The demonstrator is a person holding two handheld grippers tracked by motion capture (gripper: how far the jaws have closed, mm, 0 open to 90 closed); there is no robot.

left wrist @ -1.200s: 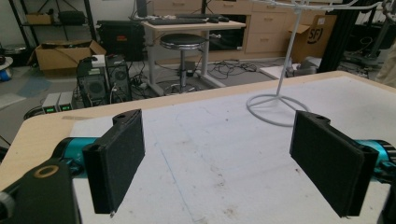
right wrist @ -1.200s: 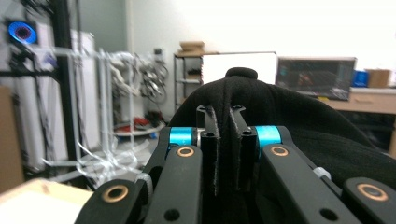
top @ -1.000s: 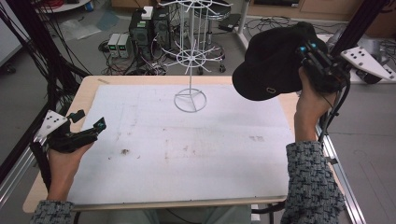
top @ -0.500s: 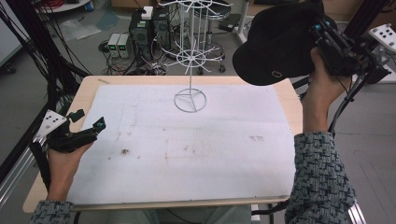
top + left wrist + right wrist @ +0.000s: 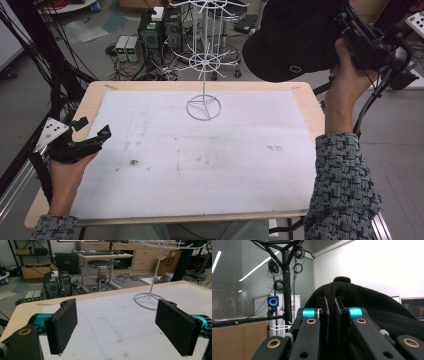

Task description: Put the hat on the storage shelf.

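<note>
1. the right gripper [image 5: 345, 30] is up in the air past the far right corner of the wooden table with a white sheet on it [image 5: 300, 95], and it is clamped tight on a soft black cloth cap [image 5: 295, 40].
2. in the right gripper view the two jaws sit close together with a fold of the black cap [image 5: 372, 305] pinched between them.
3. the cap hangs off the gripper, high above the floor, and touches nothing else. its round top points toward the white wire rack with thin arms [image 5: 205, 60].
4. the wire rack stands on its ring foot near the middle of the far edge of the table.
5. the left gripper [image 5: 92, 132] rests low at the left edge of the table, near the front left corner.
6. its jaws are spread wide apart and hold nothing. in the left gripper view [image 5: 116, 325] there is bare white sheet between them.
</note>
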